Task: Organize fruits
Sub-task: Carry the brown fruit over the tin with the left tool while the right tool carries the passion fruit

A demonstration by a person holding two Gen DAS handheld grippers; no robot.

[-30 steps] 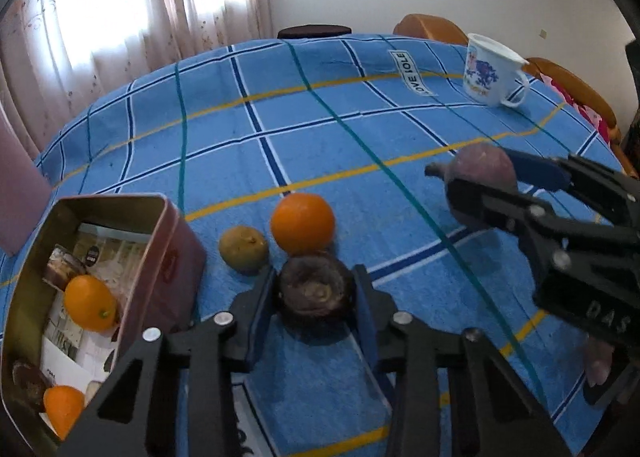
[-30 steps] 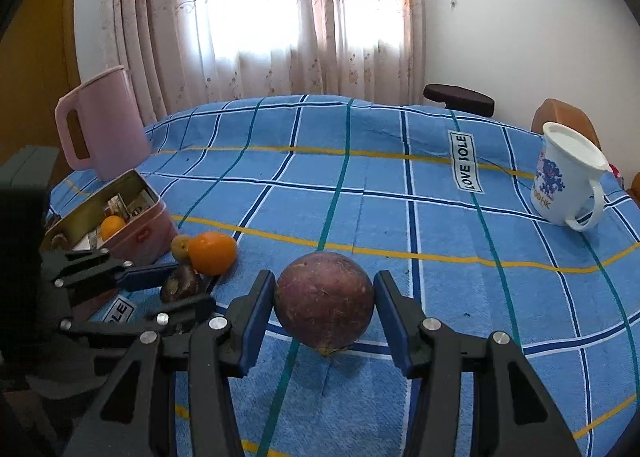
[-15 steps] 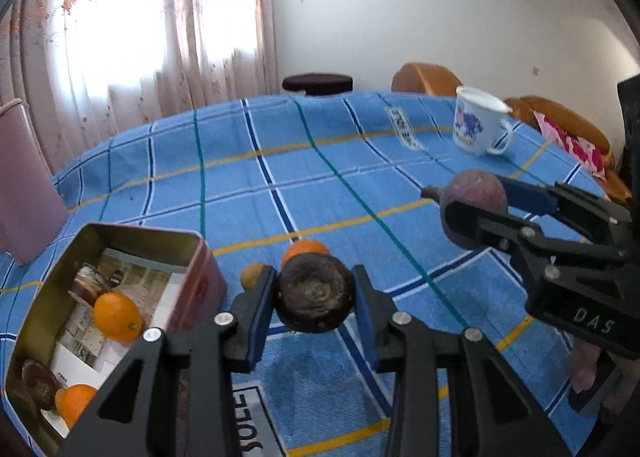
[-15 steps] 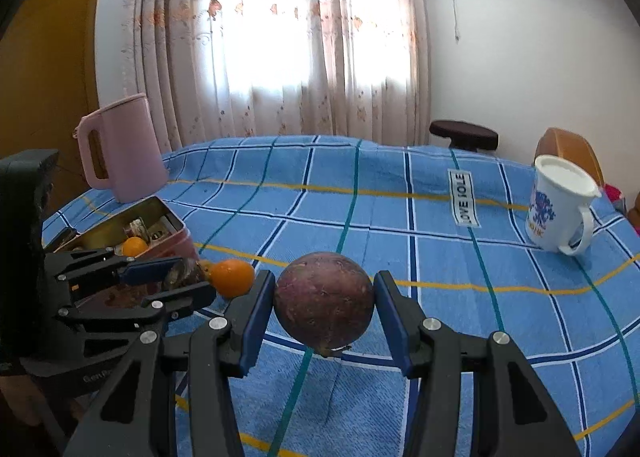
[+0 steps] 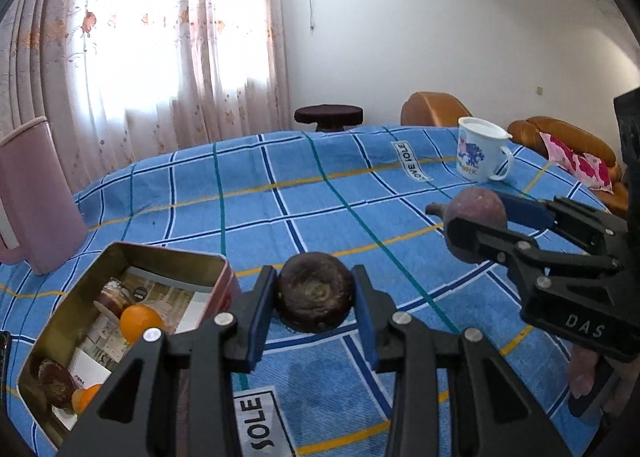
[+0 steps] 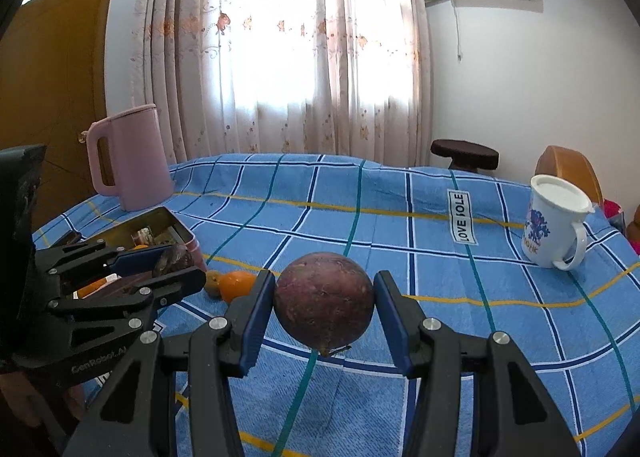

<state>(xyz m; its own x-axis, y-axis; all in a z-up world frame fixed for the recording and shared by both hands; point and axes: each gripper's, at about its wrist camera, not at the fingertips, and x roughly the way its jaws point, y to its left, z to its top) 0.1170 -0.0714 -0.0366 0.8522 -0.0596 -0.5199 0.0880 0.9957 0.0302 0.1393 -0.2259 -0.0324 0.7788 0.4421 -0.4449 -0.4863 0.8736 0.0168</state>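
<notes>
Left hand-held gripper (image 5: 316, 303) pinching dark fruit (image 5: 315, 297); right hand-held gripper (image 6: 325, 305), marked "DAS", pinching purple fruit (image 6: 324, 301); cloth label (image 6: 462, 217) "LOVE SOLE".

The tablecloth (image 5: 320, 193) is woven cloth, matt, with a visible ribbed weave. The open tin (image 5: 60, 321) is metal – dull gold inside, glossy pink outside. The dark fruit (image 5: 315, 297) has a wrinkled, leathery matt skin; the purple fruit (image 6: 324, 301) is smoother with a faint sheen. The mug (image 6: 554, 229) looks glossy – the pink kettle (image 6: 132, 161) matt
</notes>
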